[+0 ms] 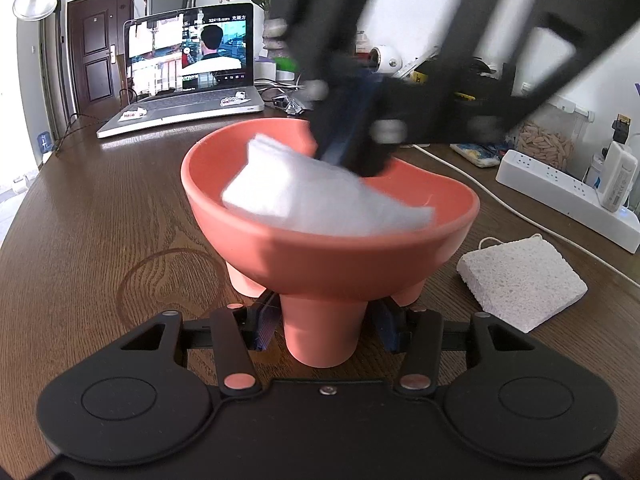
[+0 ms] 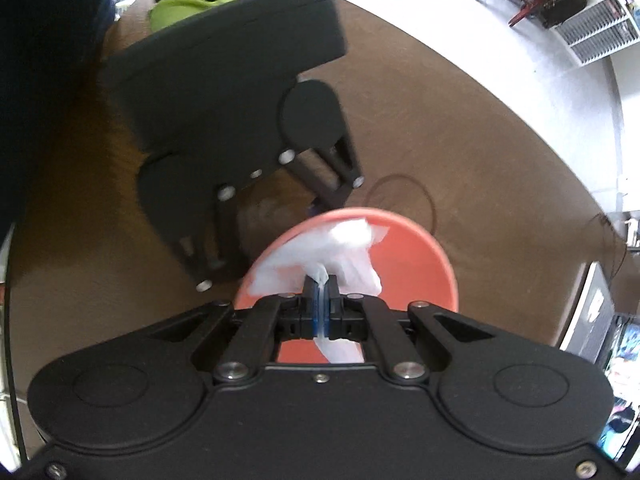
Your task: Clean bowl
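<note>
A salmon-pink bowl (image 1: 332, 256) with stubby legs stands on the wooden table. My left gripper (image 1: 324, 320) is shut on the bowl's front leg, one blue pad on each side. My right gripper (image 1: 352, 152) reaches down into the bowl from above, blurred, and is shut on a white cloth (image 1: 320, 196) that lies spread inside the bowl. In the right wrist view the right gripper (image 2: 321, 280) pinches the white cloth (image 2: 344, 252) over the bowl (image 2: 412, 268), and the left gripper's black body (image 2: 240, 128) sits beyond the bowl.
A white sponge block (image 1: 520, 280) lies on the table right of the bowl. A white power strip (image 1: 560, 196) with a cable lies behind it. An open laptop (image 1: 188, 72) stands at the back left. The table edge curves away on the left.
</note>
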